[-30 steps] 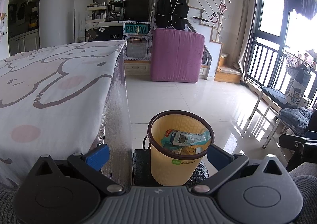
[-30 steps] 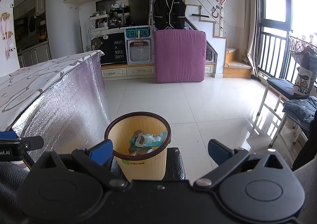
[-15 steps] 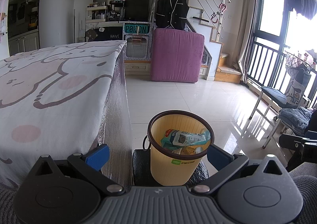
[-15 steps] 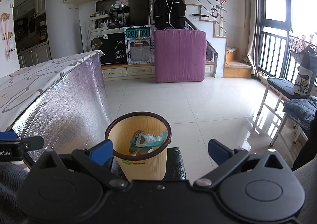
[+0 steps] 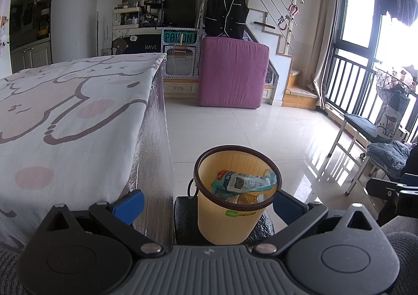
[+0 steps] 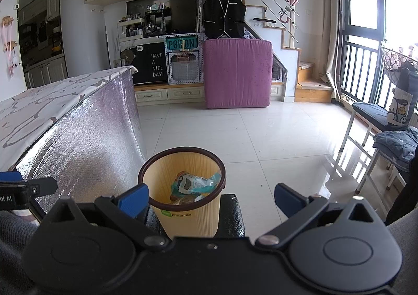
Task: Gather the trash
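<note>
the desk point(image 5: 65, 112) with its cartoon cloth fills the left, its foil side dropping to the floor. just right of it the yellow bin point(image 5: 236, 190) stands on a black block, holding a packet point(image 5: 243, 181) and other trash. the left tool point(image 5: 207, 204) and right tool point(image 6: 210, 198) both gape wide and empty, the bin between their fingers.

White floor tiles point(image 6: 261, 133) shine with daylight from tall windows point(image 6: 365, 33) on the right. A purple cushion point(image 6: 237, 74) leans before the stairs point(image 6: 308, 78), a black vest point(image 6: 224, 14) hanging above. A patterned tabletop point(image 5: 65, 112) fills the left.
</note>
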